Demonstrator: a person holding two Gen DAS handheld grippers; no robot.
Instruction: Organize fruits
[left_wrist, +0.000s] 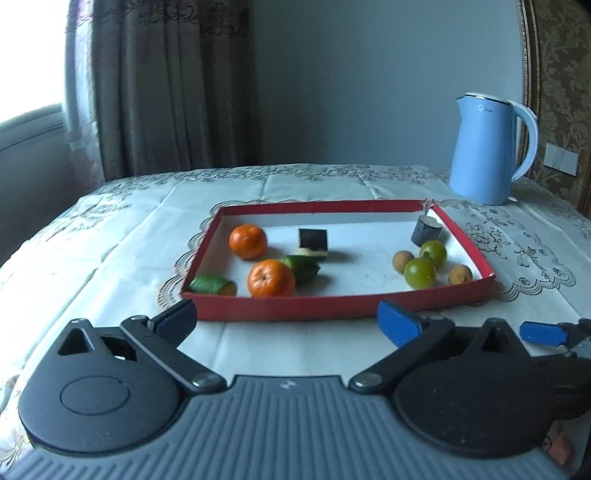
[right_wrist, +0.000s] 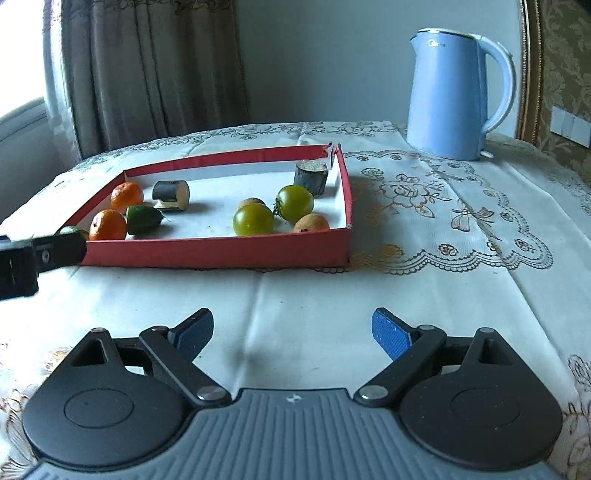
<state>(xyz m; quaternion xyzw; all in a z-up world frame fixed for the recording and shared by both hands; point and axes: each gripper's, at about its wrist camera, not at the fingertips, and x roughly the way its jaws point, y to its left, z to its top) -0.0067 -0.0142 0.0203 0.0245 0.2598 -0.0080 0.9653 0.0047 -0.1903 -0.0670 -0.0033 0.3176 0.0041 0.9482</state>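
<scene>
Left wrist view: both grippers — left gripper (left_wrist: 286, 319) and right gripper (right_wrist: 292, 332) — hover spread and empty near the red tray (left_wrist: 332, 306), all fruit inside. Oranges (left_wrist: 271, 277) sit left, green tomatoes (left_wrist: 419, 272) right — fitting sorting pending or done.

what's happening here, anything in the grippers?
No. The left gripper and right gripper both hang open over the tablecloth, just short of the red tray, holding nothing. In the tray, two oranges and green cucumber pieces lie on the left, two green tomatoes and small brown fruits on the right. Whether sorting is done or pending can't be told.
</scene>
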